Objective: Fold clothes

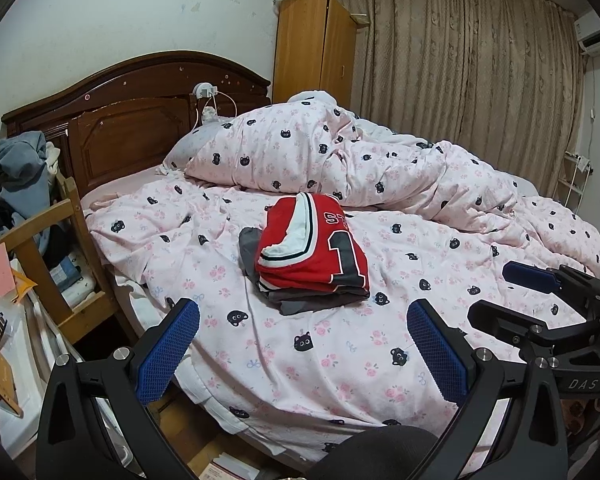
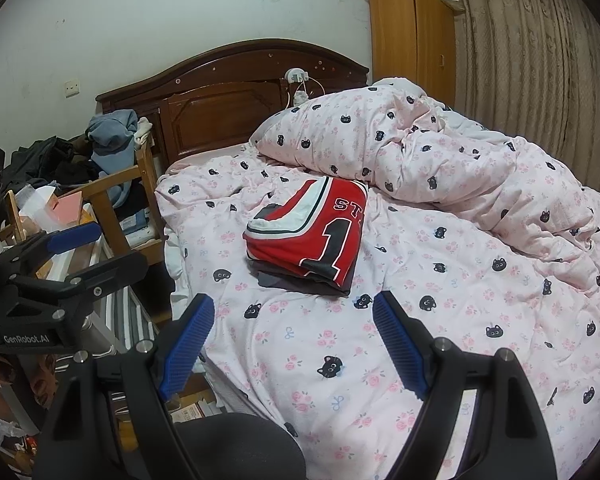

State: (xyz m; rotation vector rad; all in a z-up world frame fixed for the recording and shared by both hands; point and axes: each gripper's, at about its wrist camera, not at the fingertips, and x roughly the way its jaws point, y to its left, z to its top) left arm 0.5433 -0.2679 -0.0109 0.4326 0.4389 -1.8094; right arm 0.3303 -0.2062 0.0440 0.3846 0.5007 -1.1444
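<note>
**Folded stack left on the quilt, both grippers hanging back empty**

The bed (image 1: 112, 184) fills the scene, its pink cat-print quilt (image 1: 300, 360) smoothed flat in front to give a working surface, while the rest of it is bunched into a heap (image 1: 339, 152) toward the headboard, likely pushed there to clear room. On the flat part sits the folded red jersey (image 1: 319, 248), squared up on top of a folded grey garment (image 1: 260, 276); stacking them keeps the finished pieces together and out of the way. A wooden chair (image 2: 116, 200) beside the bed holds a loose pile of clothes (image 2: 112, 136), possibly what remains to fold. The left gripper (image 1: 300, 344) and right gripper (image 2: 294, 336) both hover short of the stack, jaws spread wide with nothing between them, so the jersey looks released and finished.
</note>
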